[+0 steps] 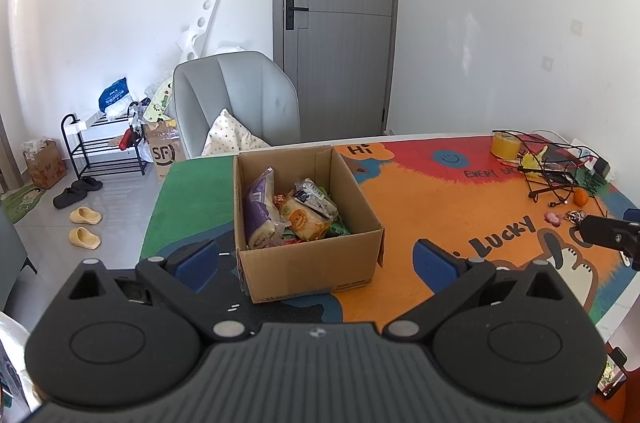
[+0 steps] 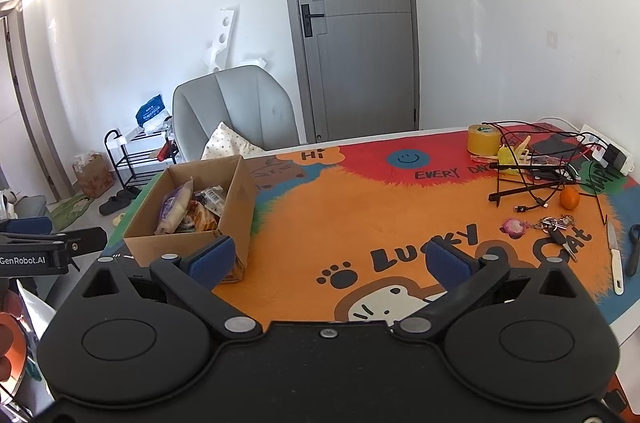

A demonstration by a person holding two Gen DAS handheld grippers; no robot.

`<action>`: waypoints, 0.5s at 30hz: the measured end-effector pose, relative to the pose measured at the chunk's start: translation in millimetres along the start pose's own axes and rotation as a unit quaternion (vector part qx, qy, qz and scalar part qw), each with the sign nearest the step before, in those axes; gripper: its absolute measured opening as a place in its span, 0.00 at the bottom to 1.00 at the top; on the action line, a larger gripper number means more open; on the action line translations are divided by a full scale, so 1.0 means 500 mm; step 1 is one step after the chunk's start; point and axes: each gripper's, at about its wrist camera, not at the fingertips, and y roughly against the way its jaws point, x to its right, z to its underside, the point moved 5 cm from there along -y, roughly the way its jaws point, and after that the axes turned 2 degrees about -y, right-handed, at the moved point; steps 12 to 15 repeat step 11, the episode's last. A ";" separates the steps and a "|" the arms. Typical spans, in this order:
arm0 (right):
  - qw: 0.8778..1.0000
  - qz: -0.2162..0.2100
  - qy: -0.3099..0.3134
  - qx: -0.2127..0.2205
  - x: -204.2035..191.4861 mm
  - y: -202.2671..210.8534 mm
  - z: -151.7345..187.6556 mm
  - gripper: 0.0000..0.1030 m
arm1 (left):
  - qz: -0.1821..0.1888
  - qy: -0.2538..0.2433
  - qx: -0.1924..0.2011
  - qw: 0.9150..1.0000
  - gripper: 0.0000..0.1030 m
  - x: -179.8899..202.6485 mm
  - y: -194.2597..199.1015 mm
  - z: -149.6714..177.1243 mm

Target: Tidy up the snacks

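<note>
Cardboard box (image 1: pixel 308 223), square and open-topped, is packed with crinkly snack packets (image 1: pixel 304 215) on the glossy cartoon-printed table (image 1: pixel 440 207). Left tool (image 1: pixel 316 259) and right tool (image 2: pixel 326 259) are held spread, empty.

You have one cardboard box (image 1: pixel 308 263) of snack packets (image 1: pixel 308 219), one tape roll (image 2: pixel 484 139), one orange (image 2: pixel 569 198), one knife (image 2: pixel 615 261), and two open grippers.

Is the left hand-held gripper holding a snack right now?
No, the left hand-held gripper is open and empty, with the snacks lying in the cardboard box.
</note>
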 end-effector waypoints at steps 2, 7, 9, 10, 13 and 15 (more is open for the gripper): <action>1.000 -0.004 -0.002 -0.001 -0.001 0.000 0.000 1.00 | 0.001 0.001 0.001 1.000 1.00 0.000 0.000 0.001; 1.000 -0.008 0.001 -0.001 -0.004 0.001 0.002 1.00 | 0.004 0.003 0.002 1.000 1.00 -0.002 -0.001 0.002; 1.000 -0.008 0.000 -0.002 -0.005 0.000 0.002 1.00 | 0.004 0.004 0.003 1.000 1.00 -0.004 0.001 0.001; 1.000 -0.008 0.001 -0.002 -0.006 0.000 0.003 1.00 | 0.005 0.005 0.003 1.000 1.00 -0.005 0.000 0.001; 1.000 -0.008 0.001 -0.002 -0.007 -0.001 0.003 1.00 | 0.006 0.006 0.003 1.000 1.00 -0.006 0.000 0.001; 1.000 -0.008 0.001 -0.002 -0.007 -0.001 0.003 1.00 | 0.006 0.006 0.003 1.000 1.00 -0.006 0.000 0.001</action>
